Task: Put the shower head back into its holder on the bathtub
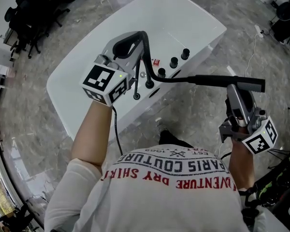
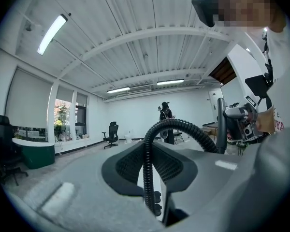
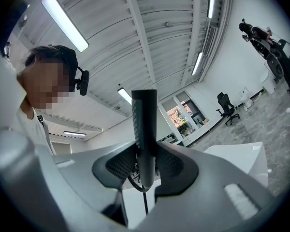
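Observation:
A black stick-shaped shower head [image 1: 227, 80] lies level in the air beside the white bathtub [image 1: 87, 76]. My right gripper [image 1: 235, 90] is shut on it, and in the right gripper view the shower head [image 3: 145, 129] stands upright between the pads of the right gripper [image 3: 146, 167]. Its black ribbed hose [image 1: 146, 57] loops up from the tub's near rim. My left gripper [image 1: 134, 41] is shut on the hose [image 2: 147, 173], pinched between the pads of the left gripper [image 2: 150, 167]. A row of black fittings [image 1: 161, 72] sits on the rim; which one is the holder I cannot tell.
The tub stands on a grey marble floor [image 1: 193, 115]. The person's foot [image 1: 169, 138] is close to the tub's side. Office chairs [image 1: 24, 18] stand at the far left, and a cable [image 1: 253, 47] lies on the floor at the right.

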The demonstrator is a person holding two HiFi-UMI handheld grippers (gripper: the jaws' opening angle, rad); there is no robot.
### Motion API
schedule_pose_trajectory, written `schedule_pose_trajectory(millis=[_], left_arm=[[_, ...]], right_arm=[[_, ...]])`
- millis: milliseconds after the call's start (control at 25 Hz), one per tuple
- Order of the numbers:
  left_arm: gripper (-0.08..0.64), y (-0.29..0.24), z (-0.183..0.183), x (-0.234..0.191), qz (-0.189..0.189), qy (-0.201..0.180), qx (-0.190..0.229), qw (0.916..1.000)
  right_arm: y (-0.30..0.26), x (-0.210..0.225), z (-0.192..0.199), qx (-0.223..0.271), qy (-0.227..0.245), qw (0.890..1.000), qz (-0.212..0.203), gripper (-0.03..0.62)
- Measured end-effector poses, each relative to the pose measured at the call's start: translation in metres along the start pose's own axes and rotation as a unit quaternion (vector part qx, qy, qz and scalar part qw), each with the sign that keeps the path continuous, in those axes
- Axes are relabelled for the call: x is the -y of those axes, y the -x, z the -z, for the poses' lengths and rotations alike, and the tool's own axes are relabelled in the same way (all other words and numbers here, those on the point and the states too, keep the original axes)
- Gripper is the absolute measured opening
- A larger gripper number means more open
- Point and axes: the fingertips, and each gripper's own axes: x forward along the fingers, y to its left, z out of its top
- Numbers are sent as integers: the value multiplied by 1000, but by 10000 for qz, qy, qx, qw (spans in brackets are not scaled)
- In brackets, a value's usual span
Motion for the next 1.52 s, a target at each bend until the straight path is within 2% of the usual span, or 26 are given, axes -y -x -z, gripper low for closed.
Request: schedule_pose_trajectory(millis=[280, 640, 880, 1360, 1520], left_arm=[[54, 9, 30, -10, -194, 384, -100, 9990], [52, 21, 39, -17, -337, 496, -91, 9982], [52, 12, 15, -18, -307, 313, 116, 9990], [52, -7, 18, -19, -197, 338, 240, 9989], [52, -13, 6, -22, -155, 188, 348, 9991]], right_arm=[[-8, 2, 18, -207, -93, 9997, -60, 127], [-15, -2, 28, -354, -111, 9992, -116, 127], [-18, -7, 22, -264, -128, 9994, -208, 127], [-18, -2, 31, -274, -190, 9994, -95, 127], [-24, -1, 29, -198, -190, 9995, -174, 127]])
